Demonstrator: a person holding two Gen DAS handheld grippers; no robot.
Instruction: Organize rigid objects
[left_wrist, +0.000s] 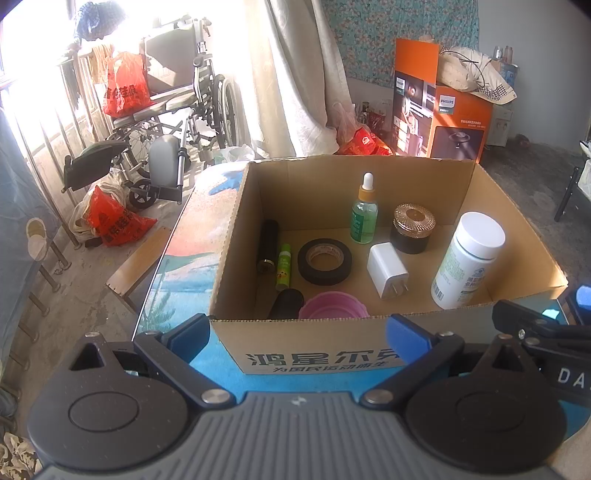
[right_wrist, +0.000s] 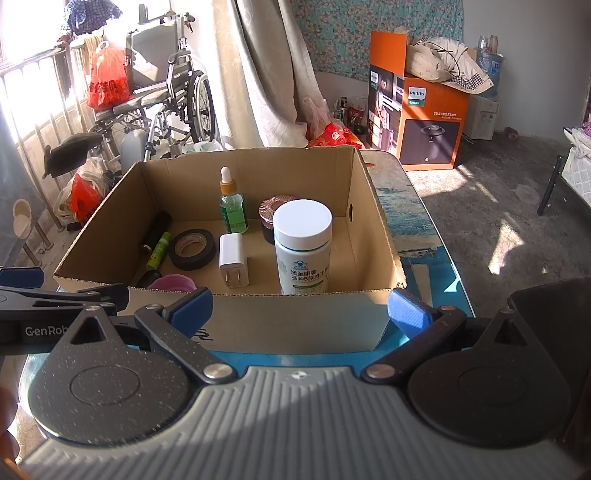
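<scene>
An open cardboard box (left_wrist: 517, 236) (right_wrist: 373, 221) stands on the blue table. It holds a white pill bottle (left_wrist: 467, 260) (right_wrist: 303, 247), a white charger plug (left_wrist: 387, 270) (right_wrist: 232, 260), a black tape roll (left_wrist: 325, 261) (right_wrist: 192, 249), a green dropper bottle (left_wrist: 364, 214) (right_wrist: 232, 206), a dark jar with a gold lid (left_wrist: 413, 227) (right_wrist: 269, 214), a black tube (left_wrist: 267, 245), a small green stick (left_wrist: 283, 266), a pink cup (left_wrist: 332, 306) (right_wrist: 171, 283). My left gripper (left_wrist: 298, 341) and right gripper (right_wrist: 300, 310) are open and empty just before the box's near wall.
A wheelchair (left_wrist: 177, 110) and red bags (left_wrist: 114, 221) stand at the left by the window. An orange Philips carton (left_wrist: 443, 110) stands behind the box. Bare floor (right_wrist: 498, 206) lies to the right. A dark object (right_wrist: 554, 332) sits by the right gripper.
</scene>
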